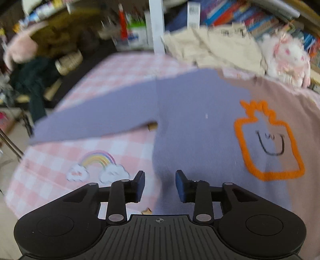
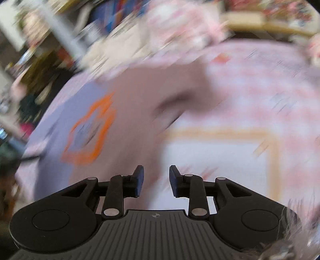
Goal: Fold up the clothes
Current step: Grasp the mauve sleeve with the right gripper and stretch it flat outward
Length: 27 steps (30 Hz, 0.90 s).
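A lavender and mauve sweater (image 1: 200,124) with an orange outlined smiling figure (image 1: 268,144) lies spread flat on a pink checked cloth (image 1: 112,80). One sleeve (image 1: 96,122) stretches out to the left. My left gripper (image 1: 160,185) is open and empty, hovering over the sweater's lower left hem. In the blurred right wrist view the sweater (image 2: 124,112) lies to the left with its mauve side uppermost. My right gripper (image 2: 156,181) is open and empty above the sweater's right edge.
A beige folded garment (image 1: 216,46) and a white plush toy (image 1: 284,58) sit at the far edge. Bookshelves (image 1: 240,14) stand behind. A rainbow print (image 1: 98,166) marks the cloth. Cluttered chairs (image 1: 36,66) stand at the left. A pale panel with an orange border (image 2: 220,156) lies right.
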Each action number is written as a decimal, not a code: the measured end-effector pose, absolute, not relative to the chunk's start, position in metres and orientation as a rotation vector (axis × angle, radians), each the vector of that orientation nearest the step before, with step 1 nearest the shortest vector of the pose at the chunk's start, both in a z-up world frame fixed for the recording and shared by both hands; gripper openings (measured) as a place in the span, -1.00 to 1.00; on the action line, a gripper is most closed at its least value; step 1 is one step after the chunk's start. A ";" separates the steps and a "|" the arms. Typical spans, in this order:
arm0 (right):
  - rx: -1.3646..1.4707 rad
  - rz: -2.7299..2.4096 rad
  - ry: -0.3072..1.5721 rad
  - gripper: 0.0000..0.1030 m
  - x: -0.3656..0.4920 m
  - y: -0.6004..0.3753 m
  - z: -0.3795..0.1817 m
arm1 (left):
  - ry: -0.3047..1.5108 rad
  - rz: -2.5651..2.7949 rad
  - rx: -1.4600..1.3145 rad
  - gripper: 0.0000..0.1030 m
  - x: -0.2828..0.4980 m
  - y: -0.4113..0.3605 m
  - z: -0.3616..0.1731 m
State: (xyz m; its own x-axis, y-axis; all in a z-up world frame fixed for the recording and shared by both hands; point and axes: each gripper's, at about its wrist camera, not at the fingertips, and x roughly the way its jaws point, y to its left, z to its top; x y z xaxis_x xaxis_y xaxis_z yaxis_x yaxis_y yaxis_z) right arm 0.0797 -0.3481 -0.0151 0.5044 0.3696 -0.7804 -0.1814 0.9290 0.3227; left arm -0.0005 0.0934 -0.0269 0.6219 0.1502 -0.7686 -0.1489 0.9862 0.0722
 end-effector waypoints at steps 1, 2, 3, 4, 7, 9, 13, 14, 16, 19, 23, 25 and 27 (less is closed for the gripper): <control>0.182 0.295 0.972 -0.48 0.099 -0.357 -0.012 | 0.853 0.169 0.011 -0.24 -0.005 0.089 -0.025; 0.147 0.264 0.963 -0.48 0.120 -0.363 -0.011 | 0.834 0.148 0.018 -0.21 -0.007 0.083 -0.024; 0.122 0.253 0.962 -0.48 0.140 -0.363 -0.012 | 0.820 0.124 0.029 -0.14 -0.009 0.077 -0.024; 0.101 0.247 0.964 -0.48 0.160 -0.362 -0.014 | 0.820 0.098 0.052 -0.10 -0.010 0.070 -0.026; 0.072 0.247 0.981 -0.46 0.207 -0.348 -0.024 | 0.847 0.074 0.130 -0.10 -0.004 0.052 -0.036; 0.079 0.237 1.001 -0.45 0.229 -0.339 -0.035 | 0.865 0.090 0.121 -0.10 0.001 0.048 -0.043; 0.079 0.214 1.029 -0.43 0.247 -0.329 -0.055 | 0.899 0.087 0.066 -0.10 0.003 0.046 -0.052; 0.055 0.218 1.025 -0.48 0.247 -0.325 -0.055 | 0.906 0.084 0.068 -0.10 0.003 0.045 -0.053; 0.009 0.241 1.031 -0.68 0.245 -0.317 -0.055 | 0.900 0.082 0.080 -0.08 -0.003 0.041 -0.054; -0.015 0.283 1.050 -0.85 0.238 -0.313 -0.050 | 0.899 0.076 0.044 0.01 -0.002 0.046 -0.056; 0.021 0.249 0.944 -0.88 0.207 -0.327 -0.019 | 0.900 0.049 0.018 0.08 -0.002 0.054 -0.057; 0.065 0.179 0.845 -0.89 0.180 -0.344 0.005 | 0.905 0.043 0.012 0.09 -0.001 0.056 -0.057; 0.122 0.103 0.753 -0.90 0.151 -0.364 0.027 | 0.910 0.047 0.009 0.09 0.001 0.056 -0.056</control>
